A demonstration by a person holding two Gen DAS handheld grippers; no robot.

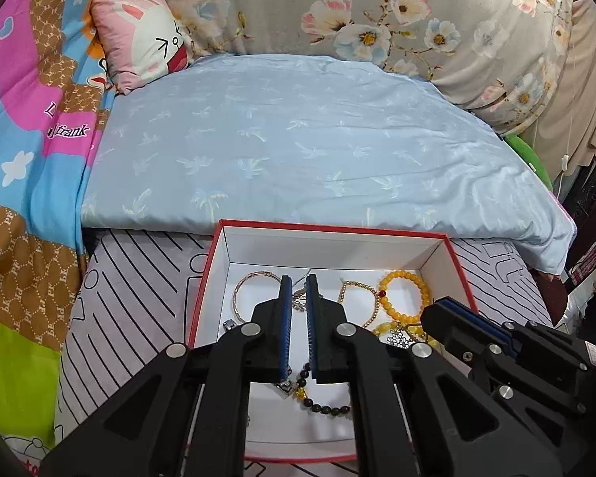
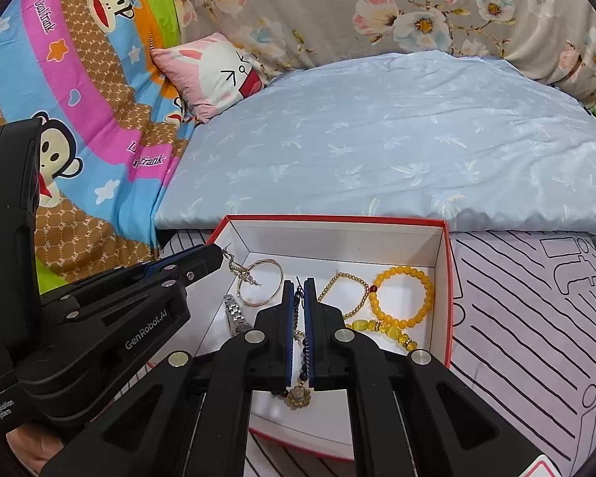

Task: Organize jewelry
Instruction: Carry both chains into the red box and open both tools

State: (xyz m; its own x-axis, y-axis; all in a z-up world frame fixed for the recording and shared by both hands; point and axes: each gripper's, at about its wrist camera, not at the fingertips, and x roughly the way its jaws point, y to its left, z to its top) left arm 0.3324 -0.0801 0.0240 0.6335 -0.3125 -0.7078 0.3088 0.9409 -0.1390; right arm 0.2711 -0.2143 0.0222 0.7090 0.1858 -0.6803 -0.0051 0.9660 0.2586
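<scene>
Jewelry is all sitting in the red box (image 1: pixel 214 254) on the bed, striped sheet (image 1: pixel 139 278) under it. Left tongs (image 1: pixel 298 278) are hanging over the box middle, fingers at a narrow gap; a thin silver chain (image 2: pixel 238 270) is dangling from their tip in the right view, so they are pinching it. Right tongs (image 2: pixel 298 283) are nearly shut too, and a dark bead strand (image 2: pixel 304 353) with a gold flower charm (image 2: pixel 298 395) is running between the pads; looks gripped, can't fully confirm.

Lying loose on the box floor: bangle (image 2: pixel 260 282), watch (image 2: pixel 234 316), gold bead chain (image 2: pixel 349 290), yellow bead bracelet (image 2: pixel 403 296).

Handling, my read:
- everything light; chains and bead strands are going limp, will swing and snag each other
- the chain is fine and slippery, pinch near charm or clasp, lift slowly
- the bangle is stiff, take it across the rim
- the yellow bracelet looks strung on elastic; grab over one bead, not between
- the watch is heaviest, grip the band
</scene>
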